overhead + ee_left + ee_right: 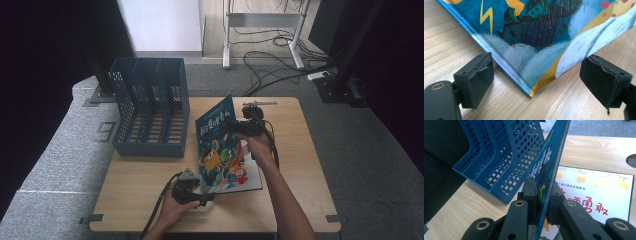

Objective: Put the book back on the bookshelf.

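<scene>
1. At the far left of my light wooden desk (pixel 150 200) stands the dark blue perforated plastic file rack (pixel 150 107) with its upright dividers, well clear of my hands.
2. My left hand-held gripper (pixel 196 199) sits low at the near edge of the desk, its jaws spread wide apart; in the left gripper view the bottom corner of the book lies between them, touching neither pad.
3. The colourful hardcover picture book (pixel 222 150) lies open on the desk just right of the rack, its blue cartoon front cover (pixel 549 170) lifted steeply off the page below.
4. My right hand-held gripper (pixel 543 200) is clamped on that cover's edge, one pad on each face.
</scene>
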